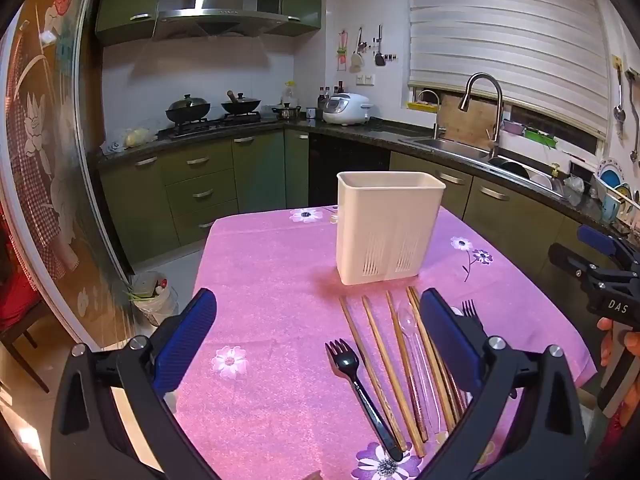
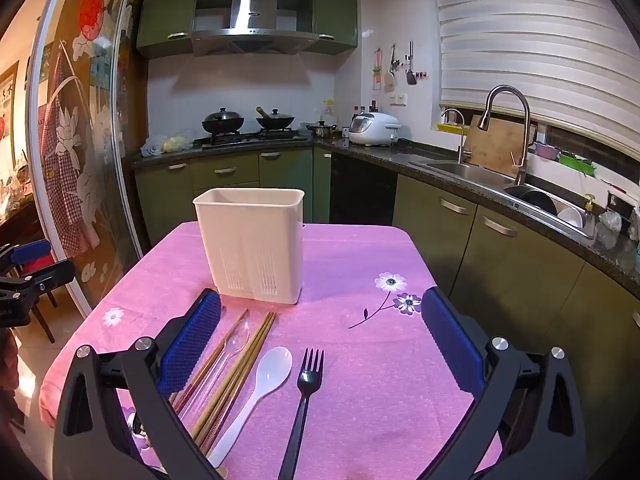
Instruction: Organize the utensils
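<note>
Both grippers hover wide open over the surface, nothing between the fingers: left gripper (image 1: 318, 334) blue-padded fingers (image 1: 188, 344) spread apart, right gripper (image 2: 320, 336) fingers (image 2: 452, 344) likewise spread, both tilted down toward the utensils. Utensils lie loose in a row on the pink floral tablecloth (image 1: 272, 272), handles toward the cameras. Left view: black plastic fork (image 1: 360, 392) leftmost, then wooden chopsticks (image 1: 390, 376) fanned beside it, clear plastic spoon (image 1: 410, 320) among the chopsticks, second black fork (image 1: 469, 309) mostly hidden behind the right finger. Right view: chopsticks (image 2: 236, 368) and clear spoon (image 2: 236, 340) just beside the left finger, white plastic spoon (image 2: 260, 384) next, black fork (image 2: 306, 392) rightmost, roughly centred between the fingers. White utensil holder (image 1: 386, 228) stands upright just beyond the utensil tips, slotted vents low on its front, inside not visible; same holder (image 2: 250, 240) in right view. Right gripper body shows at the right edge of the left view with a hand (image 1: 616, 340) on it; left gripper shows at the left edge of the right view. Background: green cabinets (image 1: 208, 184), woks on stove (image 1: 212, 110), range hood (image 1: 220, 0), rice cooker (image 1: 346, 109), sink with faucet (image 1: 480, 112), window blind (image 1: 504, 28), bin on floor (image 1: 154, 296).
</note>
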The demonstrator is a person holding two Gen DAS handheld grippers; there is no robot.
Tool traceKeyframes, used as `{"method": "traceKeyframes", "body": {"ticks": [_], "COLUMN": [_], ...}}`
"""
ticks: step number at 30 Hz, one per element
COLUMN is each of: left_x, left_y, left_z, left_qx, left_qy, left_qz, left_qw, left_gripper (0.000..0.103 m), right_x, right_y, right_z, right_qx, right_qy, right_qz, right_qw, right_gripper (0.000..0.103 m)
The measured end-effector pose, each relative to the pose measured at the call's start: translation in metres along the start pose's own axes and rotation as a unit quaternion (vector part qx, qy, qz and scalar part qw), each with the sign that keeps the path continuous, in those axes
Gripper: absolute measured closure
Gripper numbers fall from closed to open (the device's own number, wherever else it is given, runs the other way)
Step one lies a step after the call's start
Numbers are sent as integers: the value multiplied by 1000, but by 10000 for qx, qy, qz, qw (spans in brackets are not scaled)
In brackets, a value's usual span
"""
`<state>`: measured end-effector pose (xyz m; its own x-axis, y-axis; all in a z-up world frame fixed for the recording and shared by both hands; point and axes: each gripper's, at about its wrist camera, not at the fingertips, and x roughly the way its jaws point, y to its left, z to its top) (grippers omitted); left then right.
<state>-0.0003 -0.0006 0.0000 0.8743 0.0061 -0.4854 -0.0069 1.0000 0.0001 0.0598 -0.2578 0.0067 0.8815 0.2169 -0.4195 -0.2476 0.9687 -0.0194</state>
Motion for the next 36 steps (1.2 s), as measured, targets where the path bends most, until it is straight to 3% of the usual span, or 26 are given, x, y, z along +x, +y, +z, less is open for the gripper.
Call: {"method": "traceKeyframes", "body": {"ticks": [36], "left_x": [2], "left_y": [4], "left_z": [-11], "left_qx": [45], "left_qy": [128], "left_qz": [24], "left_qw": [9999], "left_gripper": [6], "right_x": [1], "right_y": [0], "right_z": [-1], "right_qx": [50], "right_qy": [-10], "right_qz": [15], "right_qw": [10000], "right_gripper": [4]}}
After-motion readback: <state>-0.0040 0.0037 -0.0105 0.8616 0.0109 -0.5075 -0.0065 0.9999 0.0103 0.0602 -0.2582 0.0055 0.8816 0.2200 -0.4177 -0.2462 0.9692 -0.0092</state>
